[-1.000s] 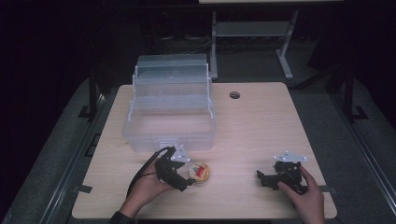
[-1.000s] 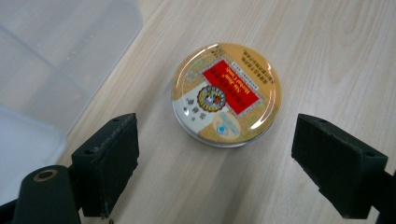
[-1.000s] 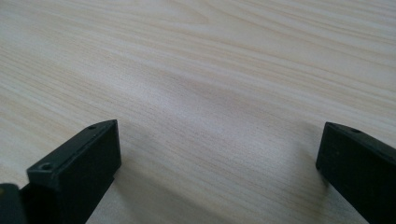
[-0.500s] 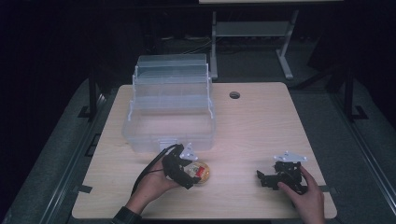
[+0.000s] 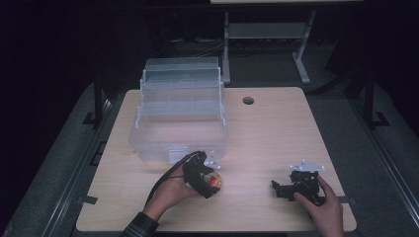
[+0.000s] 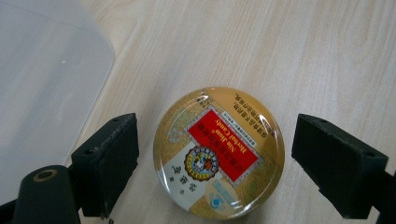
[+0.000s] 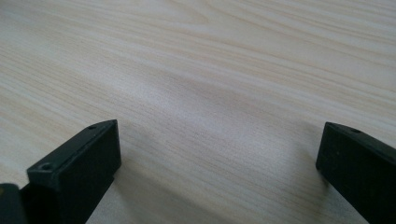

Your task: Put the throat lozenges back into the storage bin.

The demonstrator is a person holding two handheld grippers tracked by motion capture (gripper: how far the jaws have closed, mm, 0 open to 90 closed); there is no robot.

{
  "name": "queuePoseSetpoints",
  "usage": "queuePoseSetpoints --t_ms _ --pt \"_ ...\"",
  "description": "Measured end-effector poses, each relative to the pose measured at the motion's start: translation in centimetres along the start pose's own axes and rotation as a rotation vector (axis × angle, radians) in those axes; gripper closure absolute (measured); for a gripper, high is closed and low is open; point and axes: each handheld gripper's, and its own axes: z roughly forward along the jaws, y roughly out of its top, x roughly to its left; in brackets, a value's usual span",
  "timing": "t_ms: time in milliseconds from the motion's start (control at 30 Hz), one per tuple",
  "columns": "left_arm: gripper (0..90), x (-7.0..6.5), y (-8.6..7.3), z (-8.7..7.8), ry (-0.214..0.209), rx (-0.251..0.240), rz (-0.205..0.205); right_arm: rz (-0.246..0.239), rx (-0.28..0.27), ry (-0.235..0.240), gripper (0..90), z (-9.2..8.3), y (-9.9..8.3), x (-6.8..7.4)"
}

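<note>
High view: my left gripper point(image 5: 210, 181) sits at 7 o'clock on the table point(image 5: 276, 133), right over the candy tin point(image 5: 214, 181). Tin lies flat on the wood, just at 5 o'clock of the clear plastic box point(image 5: 179, 116). My right gripper point(image 5: 280, 187) rests at 5 o'clock on the table, well apart from the tin.

Left gripper view: jaws spread wide, tin point(image 6: 218, 153) between them, a gap on each side, nothing gripped. Gold lid, red label. Box corner point(image 6: 46, 84) at 10 o'clock.

Right gripper view: jaws wide apart, holding nothing, bare tabletop point(image 7: 210, 84) between them.
</note>
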Motion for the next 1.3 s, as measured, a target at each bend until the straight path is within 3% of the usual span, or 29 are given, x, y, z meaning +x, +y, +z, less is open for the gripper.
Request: queuePoseSetpoints --t_ms 167,900,1300 --pt "14.2 0.0 0.2 0.5 -0.015 0.029 0.007 0.000 0.000 0.000 0.0 0.0 0.0 0.0" --pt "14.3 -0.1 0.3 2.1 -0.013 0.110 0.039 0.000 0.000 0.000 0.0 0.0 0.0 0.0" --pt "19.0 -0.1 0.2 2.1 -0.016 0.115 0.031 0.000 0.000 0.000 0.0 0.0 0.0 0.0"
